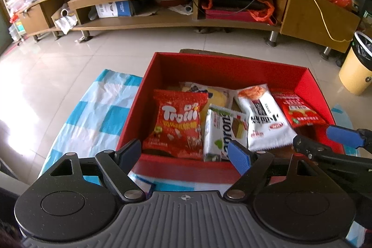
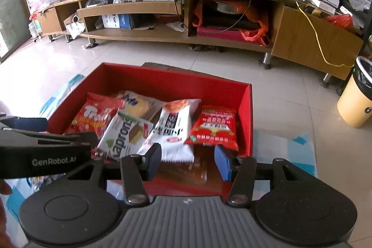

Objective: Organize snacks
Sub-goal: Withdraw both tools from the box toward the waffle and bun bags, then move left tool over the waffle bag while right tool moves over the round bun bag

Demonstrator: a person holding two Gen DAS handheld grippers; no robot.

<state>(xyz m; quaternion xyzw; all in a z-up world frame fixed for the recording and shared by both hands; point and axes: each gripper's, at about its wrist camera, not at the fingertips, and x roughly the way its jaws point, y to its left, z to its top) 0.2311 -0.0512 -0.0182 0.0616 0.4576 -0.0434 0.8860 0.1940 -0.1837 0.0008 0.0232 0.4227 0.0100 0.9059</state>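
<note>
An open red box [image 1: 223,66] [image 2: 246,108] holds several snack packs: a red Trolli bag [image 1: 177,124] [image 2: 97,115], a white wafer pack [image 1: 220,134] [image 2: 123,134], a white-and-orange pack [image 1: 265,117] [image 2: 174,127], a small red pack [image 1: 300,112] [image 2: 215,124] and a yellow cake pack [image 1: 216,96] [image 2: 139,103] at the back. My left gripper [image 1: 184,153] is open and empty over the box's near wall. My right gripper [image 2: 188,160] is open and empty just above the near right part of the box; it also shows in the left wrist view [image 1: 344,134].
The box sits on a blue-and-white checked cloth [image 1: 97,113] [image 2: 283,150]. Beyond lie a tiled floor, a long wooden TV stand [image 1: 176,22] with clutter and cables, and a yellow waste bin [image 1: 355,66] [image 2: 355,101] at right.
</note>
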